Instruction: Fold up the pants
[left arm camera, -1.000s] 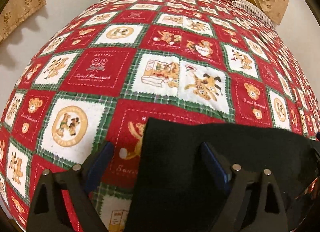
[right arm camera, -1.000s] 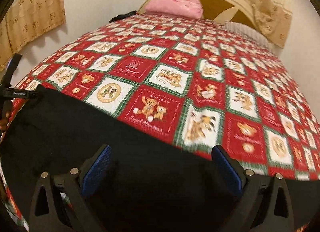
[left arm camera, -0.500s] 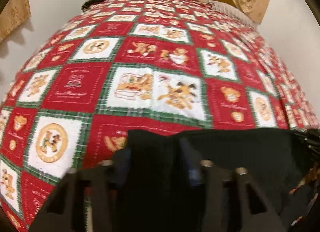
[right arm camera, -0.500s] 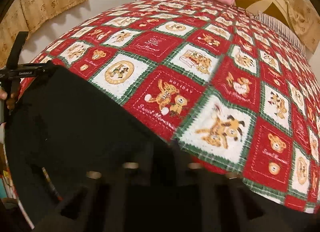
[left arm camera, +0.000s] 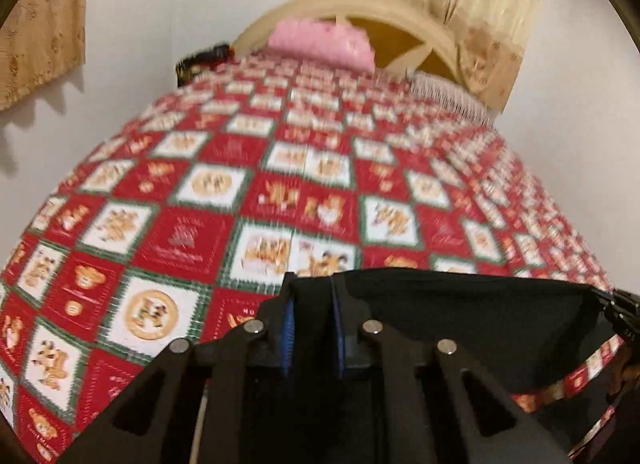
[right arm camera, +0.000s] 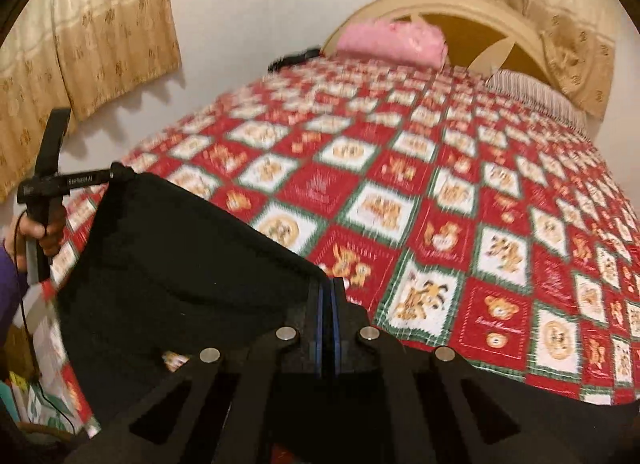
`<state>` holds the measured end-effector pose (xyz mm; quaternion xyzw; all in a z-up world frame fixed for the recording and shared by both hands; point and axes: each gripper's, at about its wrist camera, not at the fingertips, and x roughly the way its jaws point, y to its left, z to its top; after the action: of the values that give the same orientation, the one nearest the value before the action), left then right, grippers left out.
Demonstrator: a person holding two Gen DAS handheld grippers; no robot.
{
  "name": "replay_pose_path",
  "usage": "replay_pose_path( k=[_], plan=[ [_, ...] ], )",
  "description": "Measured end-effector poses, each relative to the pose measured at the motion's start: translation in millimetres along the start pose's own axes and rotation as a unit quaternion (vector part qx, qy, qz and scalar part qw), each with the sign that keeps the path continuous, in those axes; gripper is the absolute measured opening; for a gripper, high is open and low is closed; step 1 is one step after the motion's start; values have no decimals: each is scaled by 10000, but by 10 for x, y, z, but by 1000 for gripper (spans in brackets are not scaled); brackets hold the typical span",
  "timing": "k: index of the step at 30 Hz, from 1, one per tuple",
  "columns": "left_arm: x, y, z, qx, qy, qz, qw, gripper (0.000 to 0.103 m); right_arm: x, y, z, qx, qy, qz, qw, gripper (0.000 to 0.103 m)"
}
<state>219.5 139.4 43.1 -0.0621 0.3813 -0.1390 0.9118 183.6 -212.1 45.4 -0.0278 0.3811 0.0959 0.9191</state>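
The black pants (left arm camera: 460, 324) hang stretched between my two grippers above the near edge of the bed. My left gripper (left arm camera: 311, 288) is shut on one top corner of the fabric. My right gripper (right arm camera: 327, 288) is shut on the other top corner of the pants (right arm camera: 172, 264). In the right wrist view the left gripper (right arm camera: 120, 175) shows at the far left, held by a hand, pinching the cloth. In the left wrist view the right gripper (left arm camera: 604, 298) shows at the right edge. The lower part of the pants is hidden below the frames.
The bed has a red, green and white teddy-bear quilt (right arm camera: 440, 204). A pink pillow (right arm camera: 392, 42) and a striped pillow (right arm camera: 536, 98) lie at the cream headboard (right arm camera: 460, 8). A dark object (left arm camera: 204, 60) sits at the far left corner. Beige curtains (right arm camera: 100, 32) hang on the walls.
Both grippers went from open to shut on the top edge of the pants. They have lifted the fabric, and both views now tilt up toward the headboard.
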Motion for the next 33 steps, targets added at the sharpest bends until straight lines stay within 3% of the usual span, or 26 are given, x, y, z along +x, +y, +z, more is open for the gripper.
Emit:
replay_pose_path(
  k=[5, 9, 13, 17, 22, 23, 25, 26, 27, 30, 33],
  plan=[
    [-509, 1, -137, 25, -553, -222, 9982, 17, -635, 194, -62, -4, -727, 199, 9972, 3],
    [-729, 25, -493, 171, -707, -153, 9972, 17, -969, 514, -349, -343, -941, 359, 9943, 3],
    [-883, 119, -947, 182, -856, -118, 9961, 17, -1071, 896, -867, -841, -848, 256, 9925, 3],
    [-941, 262, -1347, -41, -877, -196, 9959, 17, -1008, 1072, -1351, -921, -619, 219, 9936, 3],
    [-877, 389, -1631, -261, -657, 242, 9972, 21, -799, 1206, -1816, -870, -213, 401, 9952, 3],
    [-862, 404, -1703, -277, -580, 358, 9973, 28, -768, 1227, -1870, -895, -162, 401, 9950, 3],
    [-787, 462, -1758, -308, -358, 809, 9956, 57, -697, 1280, -1996, -931, -41, 397, 9949, 3],
    [-778, 486, -1796, -310, -310, 1022, 9938, 76, -665, 1291, -2037, -926, 11, 409, 9949, 3],
    [-782, 524, -1816, -304, -284, 1233, 9915, 84, -619, 1290, -2083, -917, 81, 420, 9949, 3],
    [-826, 643, -1873, -352, -174, 1425, 9890, 89, -530, 1328, -2208, -990, 260, 421, 9939, 3],
    [-919, 773, -1940, -471, -40, 1884, 9809, 95, -542, 1338, -2245, -1096, 233, 464, 9926, 4]
  ],
)
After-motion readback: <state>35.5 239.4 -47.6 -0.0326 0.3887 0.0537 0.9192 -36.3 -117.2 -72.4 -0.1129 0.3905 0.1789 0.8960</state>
